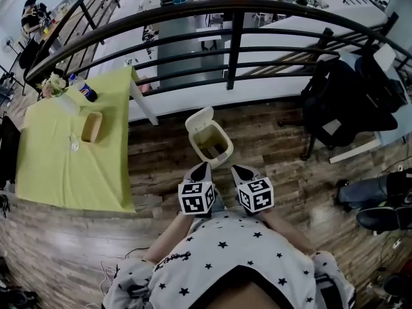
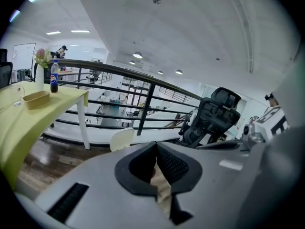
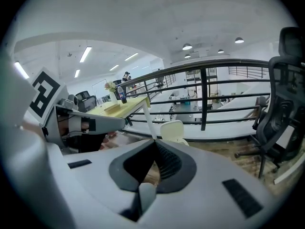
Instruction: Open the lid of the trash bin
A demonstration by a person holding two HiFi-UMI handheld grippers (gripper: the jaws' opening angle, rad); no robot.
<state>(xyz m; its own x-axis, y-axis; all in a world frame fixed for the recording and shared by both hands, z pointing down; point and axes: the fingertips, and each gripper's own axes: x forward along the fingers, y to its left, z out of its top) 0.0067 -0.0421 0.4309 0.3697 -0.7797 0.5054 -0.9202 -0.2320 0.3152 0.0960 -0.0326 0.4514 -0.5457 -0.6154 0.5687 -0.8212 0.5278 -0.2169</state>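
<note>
Trash bin (image 1: 226, 140) on floor (image 1: 270, 140), lid (image 1: 198, 117) raised, brownish interior exposed.
Left tongs (image 1: 202, 167), right tongs (image 1: 240, 170): tips together, gripping nothing, near bin.

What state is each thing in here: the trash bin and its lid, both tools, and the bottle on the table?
trash bin: upright on the floor, inside showing.
lid: open, tipped up at the far side.
left tool: shut, nothing between its jaws.
right tool: shut, nothing between its jaws.
bottle: upright on the table.
</note>
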